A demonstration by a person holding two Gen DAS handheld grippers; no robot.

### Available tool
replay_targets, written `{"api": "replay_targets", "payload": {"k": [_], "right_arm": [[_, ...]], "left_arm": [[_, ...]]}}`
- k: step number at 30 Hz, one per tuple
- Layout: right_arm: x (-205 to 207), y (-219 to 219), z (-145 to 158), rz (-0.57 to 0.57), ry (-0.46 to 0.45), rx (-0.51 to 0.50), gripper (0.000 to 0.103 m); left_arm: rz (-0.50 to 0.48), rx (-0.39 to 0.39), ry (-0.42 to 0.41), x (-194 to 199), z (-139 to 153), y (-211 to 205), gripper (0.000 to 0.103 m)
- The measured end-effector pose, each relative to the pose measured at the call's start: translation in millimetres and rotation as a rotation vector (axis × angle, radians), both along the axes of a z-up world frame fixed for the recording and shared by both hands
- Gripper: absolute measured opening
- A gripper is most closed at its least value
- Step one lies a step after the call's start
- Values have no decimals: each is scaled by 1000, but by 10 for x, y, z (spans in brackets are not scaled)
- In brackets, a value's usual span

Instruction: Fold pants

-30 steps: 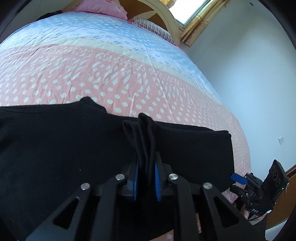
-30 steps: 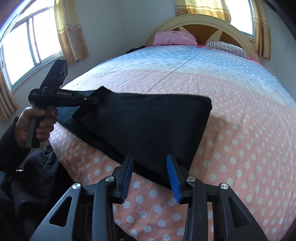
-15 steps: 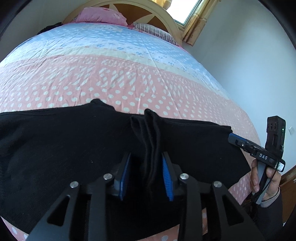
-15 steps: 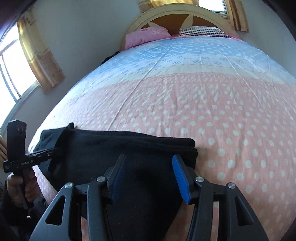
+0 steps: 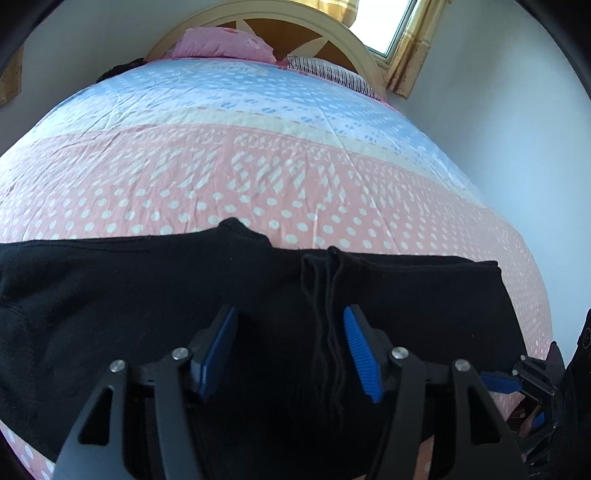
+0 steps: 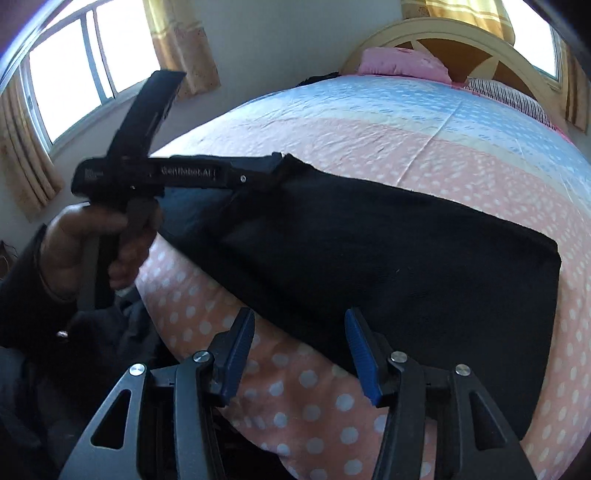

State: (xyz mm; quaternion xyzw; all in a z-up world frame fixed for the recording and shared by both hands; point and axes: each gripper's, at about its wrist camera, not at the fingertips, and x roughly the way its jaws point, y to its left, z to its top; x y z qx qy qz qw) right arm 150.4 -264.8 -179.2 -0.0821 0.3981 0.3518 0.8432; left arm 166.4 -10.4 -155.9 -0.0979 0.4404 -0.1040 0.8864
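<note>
The black pants point(image 5: 129, 306) lie folded across the near edge of the bed, filling the lower half of the left wrist view as a wide dark band; in the right wrist view the same pants point(image 6: 406, 258) run from centre left to the right edge of the frame, ending in a squared corner at the right; a bunched ridge of fabric point(image 5: 325, 314) rises from the pants at lower centre of the left view, just left of the right-hand blue pad; the left gripper point(image 5: 290, 349) stands spread over the cloth, its pads apart and pinching nothing; the right gripper point(image 6: 299, 350) is likewise spread at the bottom of its frame, one pad over the quilt and one at the pants' near edge; the quilt point(image 5: 258, 173) is pink with white dots, then pale blue toward the top; a pink pillow point(image 5: 221, 44) and a striped pillow point(image 5: 328, 72) rest against the arched headboard point(image 5: 317, 27) at upper centre; curtained windows point(image 6: 66, 74) fill the upper left of the right view.
</note>
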Motion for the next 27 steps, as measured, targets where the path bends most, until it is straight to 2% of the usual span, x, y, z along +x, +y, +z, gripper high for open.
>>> {"api": "replay_targets", "payload": {"k": [4,8,11,15,19,21,27], "right_arm": [[59,-109,63,-30,50,73,53],[46,-49,246,-16,-23,146,53],[109,133,227,2,-22,134,53],[220,351,-39,22,69,83,53],[161,431,-115,16,35,51,53],[153,435,-111,14,38,54,53],[108,386,-97,14,32,58,53]], "left_arm": [[-4,24,-12,-23,-7,-22,63],[-7,44,-23,-37,-7,-41,64],[-8,56,-30,-45,-9,-53,64],[-14,62,-36,-43,-14,-57,65],[-22,74,-44,-40,-24,-66,68],[-30,78,-48,-38,-25,-88,71],[-41,104,-43,-67,1,-99,74]]}}
